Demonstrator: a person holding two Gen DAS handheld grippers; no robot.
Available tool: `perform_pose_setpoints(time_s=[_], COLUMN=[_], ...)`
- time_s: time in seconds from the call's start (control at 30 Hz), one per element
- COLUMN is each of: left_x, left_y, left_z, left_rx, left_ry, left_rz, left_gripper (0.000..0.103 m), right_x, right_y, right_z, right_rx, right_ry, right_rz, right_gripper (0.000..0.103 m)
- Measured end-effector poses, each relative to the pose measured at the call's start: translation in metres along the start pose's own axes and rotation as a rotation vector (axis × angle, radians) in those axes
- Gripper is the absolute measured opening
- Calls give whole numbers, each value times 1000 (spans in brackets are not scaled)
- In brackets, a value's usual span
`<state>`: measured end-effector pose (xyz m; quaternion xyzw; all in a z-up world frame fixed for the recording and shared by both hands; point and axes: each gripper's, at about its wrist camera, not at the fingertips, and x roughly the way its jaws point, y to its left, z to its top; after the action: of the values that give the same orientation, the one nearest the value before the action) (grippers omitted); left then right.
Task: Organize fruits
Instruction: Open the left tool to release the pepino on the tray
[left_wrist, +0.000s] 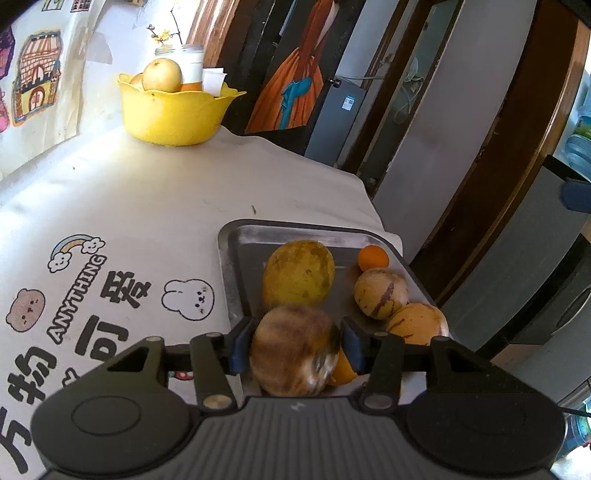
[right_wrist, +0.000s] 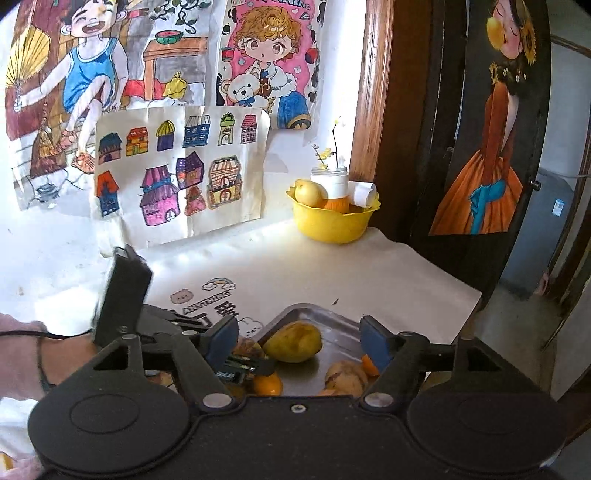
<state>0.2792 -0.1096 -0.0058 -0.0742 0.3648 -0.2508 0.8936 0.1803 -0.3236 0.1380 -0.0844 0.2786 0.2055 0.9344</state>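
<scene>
In the left wrist view my left gripper (left_wrist: 295, 345) has its blue pads on either side of a round brownish fruit (left_wrist: 291, 350) low over the near end of the metal tray (left_wrist: 236, 240). The fruit is blurred and looks loose between the pads. On the tray lie a large yellow melon (left_wrist: 299, 273), a small orange (left_wrist: 373, 257) and two striped yellow fruits (left_wrist: 380, 297). My right gripper (right_wrist: 299, 343) hangs open above the same tray (right_wrist: 332, 317), nothing between its pads. Below it are the yellow melon (right_wrist: 293, 341) and another small orange (right_wrist: 267, 384).
A yellow bowl (left_wrist: 170, 114) with a pear and a jar stands at the table's far side by the wall of drawings. The tray sits near the table's right edge, beyond which the floor drops away. A sleeved hand (right_wrist: 22, 350) holds the left gripper's body (right_wrist: 123, 295).
</scene>
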Motion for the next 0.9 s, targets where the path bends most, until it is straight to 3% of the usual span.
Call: perform_pose_setpoints(time_s=[0.1, 0.3, 0.37, 0.77, 0.9], left_x=[0, -9, -16, -78, -106], left_y=[1, 0, -1, -13, -15], left_z=[-2, -5, -4, -11, -20], left_rx=[-4, -23, -21, -25, -50], left_ry=[-12, -53, -74, -195, -231], left_rz=[-3, -5, 3, 54, 78], left_gripper=[56, 66, 74, 99, 102], right_x=[-8, -22, -28, -65, -78], right_y=[5, 13, 14, 29, 38], right_z=[-1, 2, 6, -1, -14], right_rx=[1, -36, -28, -1, 25], right_ry=[-4, -80, -98, -155, -174], right_rz=[4, -23, -20, -21, -10], right_gripper=[75, 77, 79, 87, 91])
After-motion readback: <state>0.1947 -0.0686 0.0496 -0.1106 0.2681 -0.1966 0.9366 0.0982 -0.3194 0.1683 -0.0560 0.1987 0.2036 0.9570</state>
